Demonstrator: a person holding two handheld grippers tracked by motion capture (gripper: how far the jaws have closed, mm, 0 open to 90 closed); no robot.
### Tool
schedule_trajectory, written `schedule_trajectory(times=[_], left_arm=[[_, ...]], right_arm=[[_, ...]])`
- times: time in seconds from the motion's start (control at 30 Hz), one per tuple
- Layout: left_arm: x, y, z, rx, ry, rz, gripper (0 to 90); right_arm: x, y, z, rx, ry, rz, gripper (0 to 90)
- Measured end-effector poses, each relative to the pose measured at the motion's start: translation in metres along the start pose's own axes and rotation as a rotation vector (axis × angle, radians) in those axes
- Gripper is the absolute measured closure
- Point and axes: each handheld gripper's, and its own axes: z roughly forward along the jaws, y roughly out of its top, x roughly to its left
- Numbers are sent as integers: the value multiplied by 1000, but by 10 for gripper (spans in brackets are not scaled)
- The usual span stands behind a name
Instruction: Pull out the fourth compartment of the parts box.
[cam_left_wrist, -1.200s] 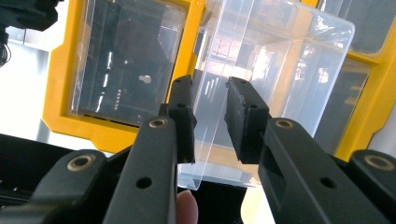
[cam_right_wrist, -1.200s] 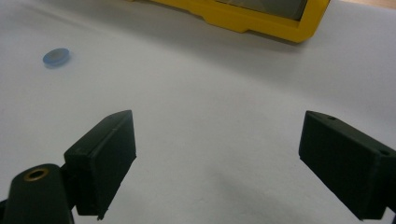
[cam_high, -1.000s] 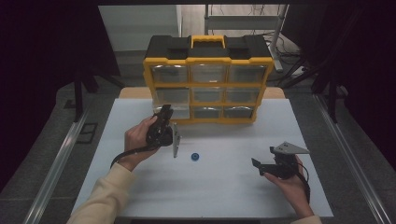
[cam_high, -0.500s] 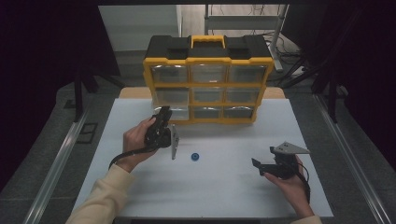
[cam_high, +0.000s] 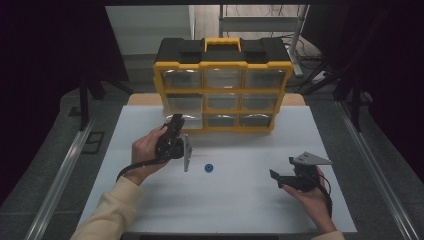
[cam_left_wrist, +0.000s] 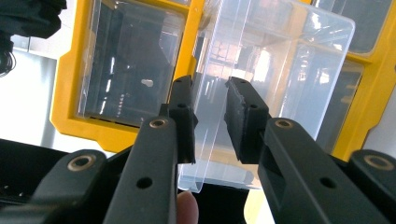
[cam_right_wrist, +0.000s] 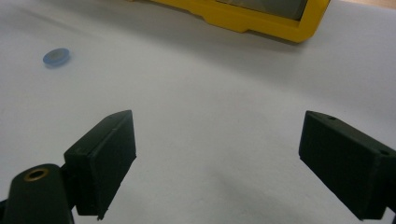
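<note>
Your left gripper (cam_high: 175, 131) sits at the bottom-left corner of the yellow organizer (cam_high: 223, 90), turned on its side, judging by how the cabinet front runs tilted in the left gripper view. Its jaws stand either side of the front lip of a clear drawer (cam_left_wrist: 261, 79), which is pulled partway out of the frame; that lip is the only thin edge a two-jaw tool can pinch, so the hold makes sense. A sliver of gap shows at each pad, so I can't tell if you're actually clamping or just straddling it. A fingertip (cam_left_wrist: 187, 207) shows below the jaws, likely just where your hand wraps the handle. Your right gripper (cam_high: 295, 175) rests low over the white table (cam_high: 240, 200) at the near right, well apart from the organizer, with its jaws spread wide and nothing between them. It looks parked, ready for a pick. A small blue disc (cam_high: 209, 168) lies on the table between the two grippers, nearer the left one, just in front of the organizer. My guess is the drawer is being opened to take that disc, with the free right gripper placed to fetch it.
</note>
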Motion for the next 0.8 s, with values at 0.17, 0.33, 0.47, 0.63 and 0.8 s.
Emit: schedule_trajectory(times=[0.17,0.33,0.47,0.63,0.8], left_arm=[[-1,-1,0,-7,-1,-1,732],[-1,-1,0,-9,-2,-2,726],[1,-2,1,-8,-18,-23,707],[1,-2,-1,-22,2,-59,576],[10,-1,-6,-56,-110,-212,436]], right_arm=[[0,0,0,1,1,0,115],[0,0,0,0,1,0,115],[0,0,0,0,2,0,115],[0,0,0,0,1,1,115],[0,0,0,-2,1,3,115]])
